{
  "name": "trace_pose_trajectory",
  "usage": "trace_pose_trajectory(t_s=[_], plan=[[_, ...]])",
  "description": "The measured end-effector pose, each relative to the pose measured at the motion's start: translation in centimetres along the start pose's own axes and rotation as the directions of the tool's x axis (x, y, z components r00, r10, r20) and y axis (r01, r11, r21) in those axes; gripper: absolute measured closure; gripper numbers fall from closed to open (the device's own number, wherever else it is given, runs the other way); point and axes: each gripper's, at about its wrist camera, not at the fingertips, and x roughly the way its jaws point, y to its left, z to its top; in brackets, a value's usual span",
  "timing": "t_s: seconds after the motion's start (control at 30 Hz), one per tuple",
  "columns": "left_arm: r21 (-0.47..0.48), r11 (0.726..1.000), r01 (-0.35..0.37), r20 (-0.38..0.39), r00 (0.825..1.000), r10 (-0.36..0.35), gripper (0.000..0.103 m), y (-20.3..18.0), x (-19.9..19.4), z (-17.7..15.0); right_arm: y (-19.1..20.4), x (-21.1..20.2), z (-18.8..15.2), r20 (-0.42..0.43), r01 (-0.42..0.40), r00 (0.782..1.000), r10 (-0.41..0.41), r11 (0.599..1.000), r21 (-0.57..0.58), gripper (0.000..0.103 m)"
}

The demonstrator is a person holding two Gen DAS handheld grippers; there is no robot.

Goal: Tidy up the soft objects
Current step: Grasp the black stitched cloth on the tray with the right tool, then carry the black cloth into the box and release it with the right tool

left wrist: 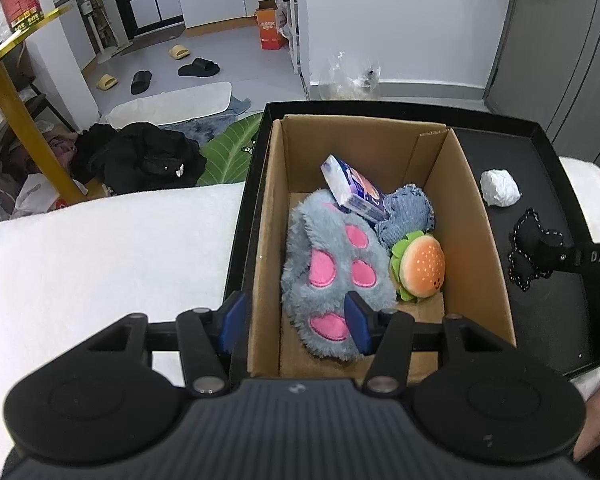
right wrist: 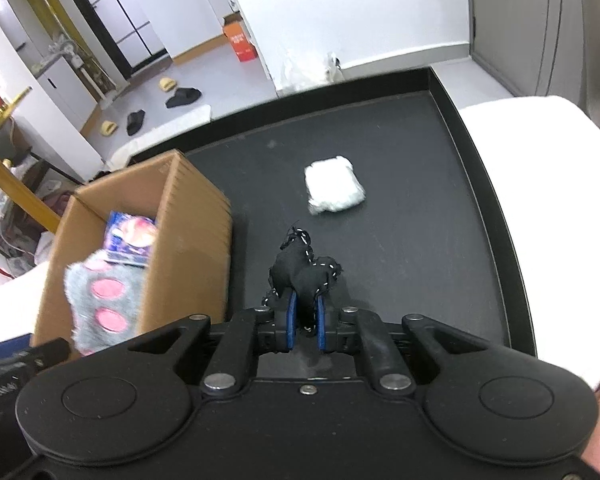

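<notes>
A cardboard box [left wrist: 476,216] stands on a black tray [left wrist: 540,320]. It holds a grey plush paw [left wrist: 332,264], a burger plush [left wrist: 422,266], a denim piece [left wrist: 408,212] and a tissue pack [left wrist: 352,188]. My left gripper [left wrist: 294,322] is open, its jaws straddling the box's near left wall. My right gripper [right wrist: 305,318] is shut on a black stitched plush [right wrist: 304,270], just above the tray [right wrist: 420,220] right of the box [right wrist: 188,240]. The black plush also shows in the left wrist view [left wrist: 532,252]. A white wad [right wrist: 334,184] lies beyond it on the tray.
The tray sits on a white cloth surface [left wrist: 100,264]. Beyond the edge is a floor with slippers [left wrist: 198,67], black bags [left wrist: 140,156] and a gold table leg [left wrist: 28,124]. A plastic bag [left wrist: 352,78] stands behind the tray.
</notes>
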Motion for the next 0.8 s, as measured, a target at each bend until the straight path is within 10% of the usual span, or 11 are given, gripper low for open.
trace_pose_trajectory(t_s=[0.8], plan=[[-0.18,0.979,0.092,0.026,0.996,-0.088,0.051,3.6,0.0,0.0,9.2,-2.2,3.7,0.058,-0.074,0.995,0.085,0.984,-0.165,0.091]])
